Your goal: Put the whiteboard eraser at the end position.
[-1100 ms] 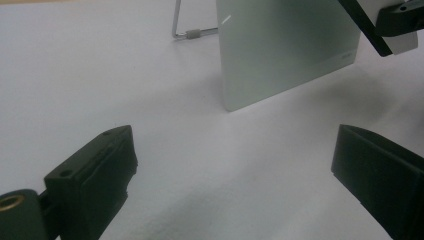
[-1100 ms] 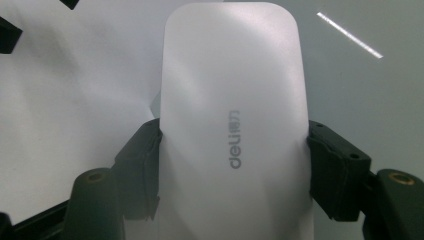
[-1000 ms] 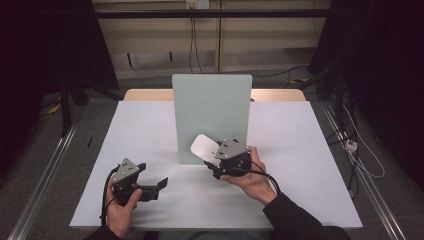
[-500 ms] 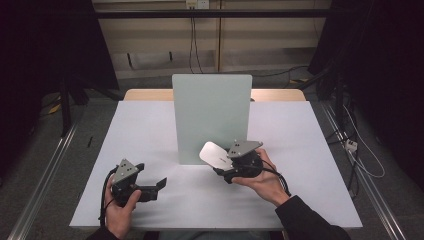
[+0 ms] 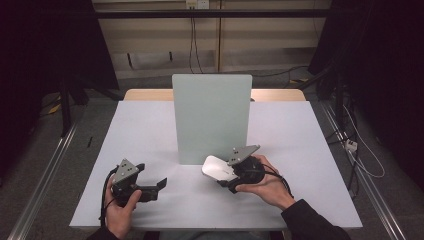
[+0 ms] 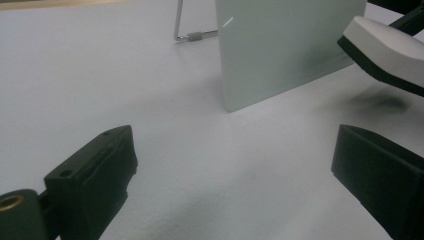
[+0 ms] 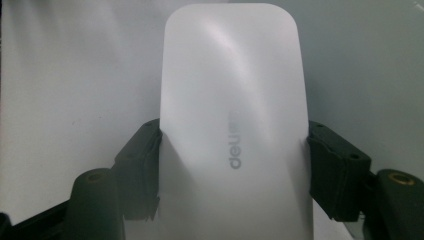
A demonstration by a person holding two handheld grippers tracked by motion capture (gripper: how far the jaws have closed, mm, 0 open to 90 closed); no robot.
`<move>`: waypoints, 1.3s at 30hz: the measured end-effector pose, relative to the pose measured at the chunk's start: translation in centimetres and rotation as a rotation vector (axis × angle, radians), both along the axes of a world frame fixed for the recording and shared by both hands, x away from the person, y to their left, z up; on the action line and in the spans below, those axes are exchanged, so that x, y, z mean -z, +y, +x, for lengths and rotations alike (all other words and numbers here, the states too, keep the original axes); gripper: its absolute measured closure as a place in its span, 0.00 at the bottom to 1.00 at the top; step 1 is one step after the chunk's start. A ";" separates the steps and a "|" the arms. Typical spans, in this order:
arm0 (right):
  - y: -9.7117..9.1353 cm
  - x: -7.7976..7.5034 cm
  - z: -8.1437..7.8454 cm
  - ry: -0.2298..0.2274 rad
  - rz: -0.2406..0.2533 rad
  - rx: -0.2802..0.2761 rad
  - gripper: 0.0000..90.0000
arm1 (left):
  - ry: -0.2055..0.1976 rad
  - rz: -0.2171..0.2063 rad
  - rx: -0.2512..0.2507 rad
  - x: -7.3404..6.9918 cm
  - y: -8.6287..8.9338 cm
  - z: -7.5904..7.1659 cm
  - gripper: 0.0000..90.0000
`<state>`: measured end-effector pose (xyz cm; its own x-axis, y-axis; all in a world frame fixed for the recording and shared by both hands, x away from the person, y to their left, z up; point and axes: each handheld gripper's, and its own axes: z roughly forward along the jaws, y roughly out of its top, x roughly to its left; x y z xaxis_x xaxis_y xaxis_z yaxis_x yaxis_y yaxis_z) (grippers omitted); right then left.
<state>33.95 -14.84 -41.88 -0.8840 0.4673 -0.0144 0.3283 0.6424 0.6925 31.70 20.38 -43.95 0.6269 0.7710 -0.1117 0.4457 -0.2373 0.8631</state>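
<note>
Lower centre of the high view: a white mouse [image 5: 216,168] clamped in the right hand-held gripper [image 5: 231,176].
Its underside is hidden; it hangs tilted before the panel [image 5: 211,117]. Lower left, the left hand-held gripper [image 5: 159,184] rests open on the table [image 5: 145,130].

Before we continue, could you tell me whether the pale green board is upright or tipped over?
Upright: the board stands on its lower edge on the table, propped by a wire stand.

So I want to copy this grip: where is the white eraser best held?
Across its two long sides, near the back end, coming from behind along its length. The white eraser is flat and long with straight parallel sides, and the right gripper clamps it there, so the pads sit flush.
</note>
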 end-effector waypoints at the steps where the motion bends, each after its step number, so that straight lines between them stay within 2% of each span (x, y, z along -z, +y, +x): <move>1: 0.1 0.1 0.0 0.009 -0.005 -0.005 0.35 | 0.003 0.001 -0.002 0.0 0.0 0.0 0.04; 4: 0.4 0.4 -0.1 0.036 -0.025 -0.024 0.35 | 0.004 -0.001 0.004 0.1 -0.1 0.1 0.04; 14: 1.3 1.1 -0.3 0.069 -0.084 -0.064 0.35 | 0.004 0.007 0.006 0.1 -0.2 0.2 0.04; 22: 2.1 1.6 -0.2 0.079 -0.111 -0.080 0.35 | 0.010 -0.001 0.002 0.1 -0.2 0.3 0.04; 25: 2.5 1.8 -0.1 0.077 -0.125 -0.090 0.35 | 0.002 0.010 0.003 0.0 -0.2 0.2 0.04; 32: 2.8 2.1 -0.1 0.081 -0.130 -0.106 0.35 | 0.011 -0.012 -0.003 0.1 -0.1 0.3 0.04; 39: 2.9 2.3 -0.2 0.084 -0.123 -0.104 0.35 | 0.013 -0.007 0.002 0.1 -0.1 0.3 0.04</move>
<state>33.79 -11.97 -44.18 -0.9280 0.3723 0.0102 0.3089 0.7539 0.5798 32.03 20.26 -44.05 0.6267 0.7692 -0.1249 0.4561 -0.2322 0.8591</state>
